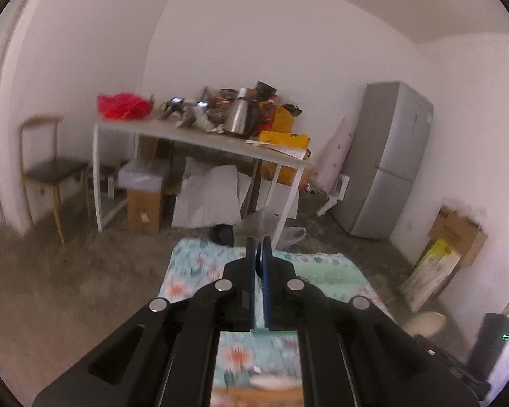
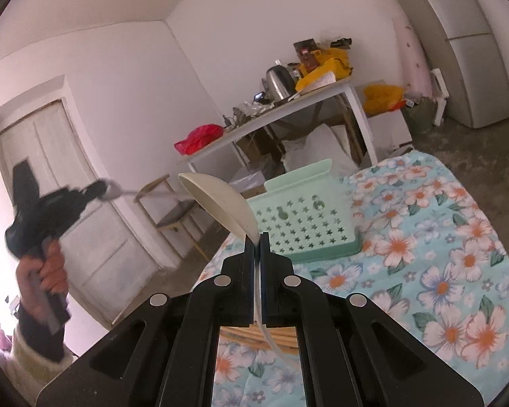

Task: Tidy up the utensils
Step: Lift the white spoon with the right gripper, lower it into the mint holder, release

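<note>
Ladle [image 2: 220, 200] pinched in right jaws; left jaws clamp a blurred metal utensil [image 1: 259, 225], handle hidden.

The utensil [image 1: 258, 225] between the left fingers [image 1: 251, 264] is blurred (maybe metal); kind unclear.

I count two grippers: my right gripper [image 2: 257, 237] and my left gripper [image 1: 260, 242]; the left one shows also at the far left of my right jaws. There are two utensils. One white ladle [image 2: 220, 203] is between the right jaws, and one metal utensil [image 1: 258, 224] is between the left jaws. Just beyond the right jaws I see one green holder [image 2: 308, 227] with star holes. It stands on one flowered cloth [image 2: 441, 254]. Far beyond, I count one white table [image 2: 271, 118], one kettle [image 2: 281, 83], one chair [image 1: 47, 169] and one fridge [image 1: 387, 156].
</note>
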